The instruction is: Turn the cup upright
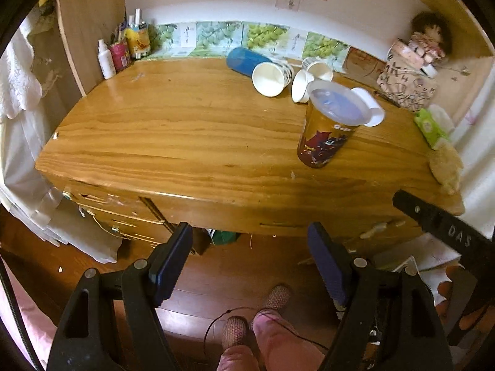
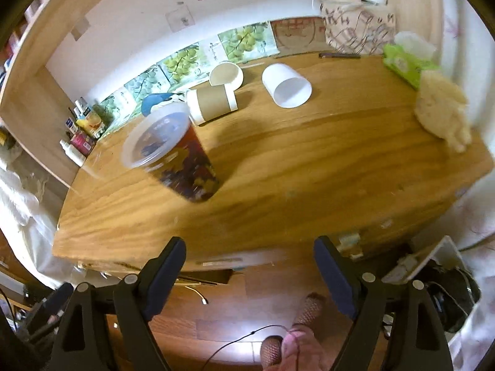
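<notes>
Standing upright at centre-right of the left view, the printed cup [image 1: 328,130] appeared already flipped on the bench [image 1: 185,142]; paper cups [image 2: 286,85] still lay toppled. Both grippers [image 1: 249,266] [image 2: 250,273] were held wide apart, empty.

Four cups are counted: one printed cup [image 1: 324,133] upright near, three paper cups [image 1: 270,78] far; two grippers [image 1: 250,266].

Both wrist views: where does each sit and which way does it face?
Left wrist: off the desk's front edge, facing the back wall; open left gripper, the person's feet, and the right gripper's arm at the right edge show.
Right wrist: also off the front edge, further right; open right gripper shows.
Shared: the printed cup standing upright, paper cups lying behind it.
</notes>
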A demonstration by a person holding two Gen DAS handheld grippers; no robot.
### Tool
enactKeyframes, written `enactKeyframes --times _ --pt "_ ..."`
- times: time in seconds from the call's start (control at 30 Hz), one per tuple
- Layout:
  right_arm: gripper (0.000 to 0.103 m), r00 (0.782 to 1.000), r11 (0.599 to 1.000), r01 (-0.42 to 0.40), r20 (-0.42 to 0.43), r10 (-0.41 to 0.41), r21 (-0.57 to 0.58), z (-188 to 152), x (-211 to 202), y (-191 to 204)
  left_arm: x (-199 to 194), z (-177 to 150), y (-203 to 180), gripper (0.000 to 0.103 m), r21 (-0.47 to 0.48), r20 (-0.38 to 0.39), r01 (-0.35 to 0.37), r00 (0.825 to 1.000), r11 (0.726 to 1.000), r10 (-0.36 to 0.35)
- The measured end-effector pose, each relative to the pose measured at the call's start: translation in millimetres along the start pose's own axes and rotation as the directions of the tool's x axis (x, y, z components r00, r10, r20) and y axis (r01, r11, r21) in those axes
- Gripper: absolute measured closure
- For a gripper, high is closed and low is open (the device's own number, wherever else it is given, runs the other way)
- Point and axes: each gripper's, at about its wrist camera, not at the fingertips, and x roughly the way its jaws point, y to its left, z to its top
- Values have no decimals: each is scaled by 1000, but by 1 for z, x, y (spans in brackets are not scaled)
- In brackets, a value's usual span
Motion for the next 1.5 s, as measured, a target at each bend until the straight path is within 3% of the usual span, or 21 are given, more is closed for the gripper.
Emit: enactKeyframes --times 0.23,0.47,0.7,0.87,0.93,1.2,1.5 --pt "18 997 995 69 -38 -72 -79 -38 -57 26 -48 -14 6 21 63 -40 18 999 998 -15" --pt "17 998 993 38 -43 -43 -112 -63 -115 40 -94 -13 11 20 24 -8 4 1000 1000 -4" --pt "13 999 986 3 -34 -9 -169 -66 -157 44 -125 -7 -2 16 31 60 -26 998 999 24" --pt "11 1000 978 16 -6 -17 -208 -63 -175 45 -138 -6 -12 12 -9 51 -37 998 999 37" --pt "0 1000 975 23 9 -21 -220 -62 -179 44 -141 -8 -16 9 -10 65 -73 995 997 73" --pt "0 999 967 23 52 -9 -255 -67 -186 43 -152 -18 -30 0 -3 111 -110 988 994 110" --pt "0 998 966 53 27 -48 -253 -68 -173 40 -154 -22 -31 0 -17 146 -131 980 991 132"
